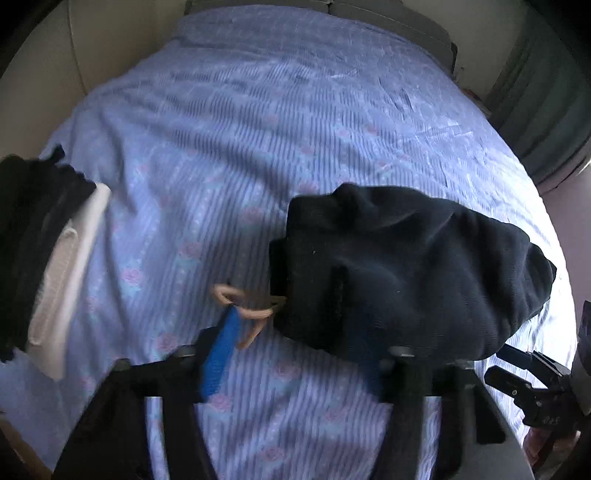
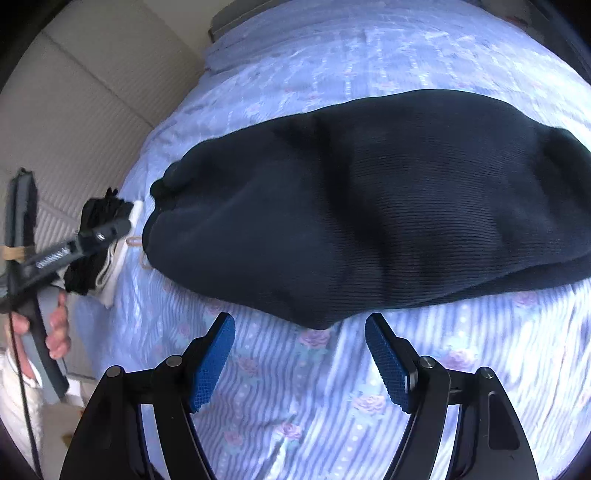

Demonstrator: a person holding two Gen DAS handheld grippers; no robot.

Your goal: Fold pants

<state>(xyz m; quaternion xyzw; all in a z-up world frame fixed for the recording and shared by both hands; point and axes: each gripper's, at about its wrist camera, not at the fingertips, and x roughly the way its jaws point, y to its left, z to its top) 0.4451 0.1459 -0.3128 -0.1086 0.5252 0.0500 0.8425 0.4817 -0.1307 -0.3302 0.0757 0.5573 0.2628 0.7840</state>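
Note:
Dark navy pants (image 1: 406,273) lie bunched and folded on the blue striped bedsheet (image 1: 240,147). In the left wrist view my left gripper (image 1: 295,343) is open at the pants' near left edge; its left blue pad (image 1: 218,358) shows, and the right finger lies under or against the cloth. A tan drawstring (image 1: 243,310) trails from the pants beside that pad. In the right wrist view the pants (image 2: 369,199) fill the middle. My right gripper (image 2: 300,350) is open and empty, just short of the pants' near edge.
A stack of folded black and white clothes (image 1: 48,258) lies at the bed's left edge, also in the right wrist view (image 2: 107,236). A beige wall (image 2: 81,110) runs along the left. A grey headboard (image 1: 369,18) is at the far end, and a dark curtain (image 1: 546,110) at the right.

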